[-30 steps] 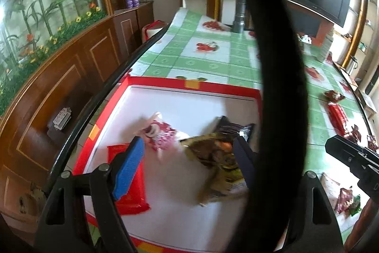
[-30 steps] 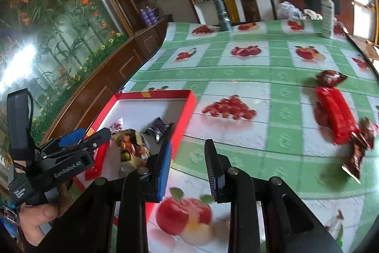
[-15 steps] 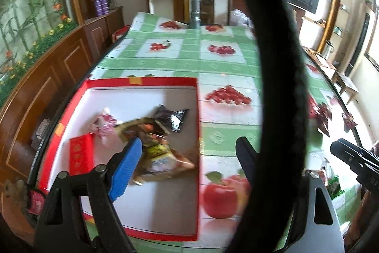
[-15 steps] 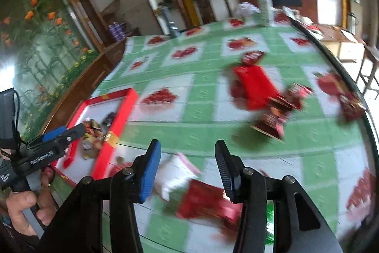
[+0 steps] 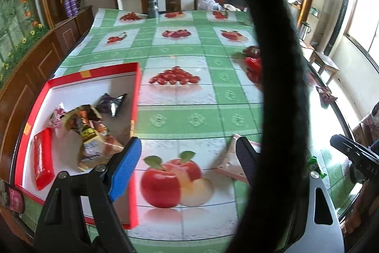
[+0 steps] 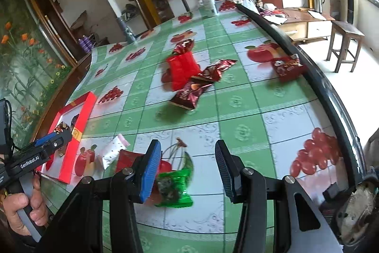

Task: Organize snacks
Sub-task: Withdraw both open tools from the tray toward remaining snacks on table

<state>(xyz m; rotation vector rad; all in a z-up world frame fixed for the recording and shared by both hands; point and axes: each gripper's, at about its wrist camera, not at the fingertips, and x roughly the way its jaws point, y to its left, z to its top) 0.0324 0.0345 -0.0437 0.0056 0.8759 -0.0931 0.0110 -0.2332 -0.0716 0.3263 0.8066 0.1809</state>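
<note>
Snacks: green packet (image 6: 174, 187) beside right gripper (image 6: 188, 168), others mid-tablecloth (image 6: 239, 106), some in red tray (image 5: 136, 84) at left edge. Both grippers empty, left gripper (image 5: 187, 158) wide, right gripper's jaws newly parted. Swung rightward off the tray since earlier.

free: bare tablecloth (image 6: 236, 110) centre | blocked: red box (image 5: 136, 91) left, snack cluster (image 6: 189, 77) ahead

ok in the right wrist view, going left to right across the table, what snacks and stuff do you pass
left gripper → red box → white packet → green packet → bright red packet → red packet by the table's right edge
</note>
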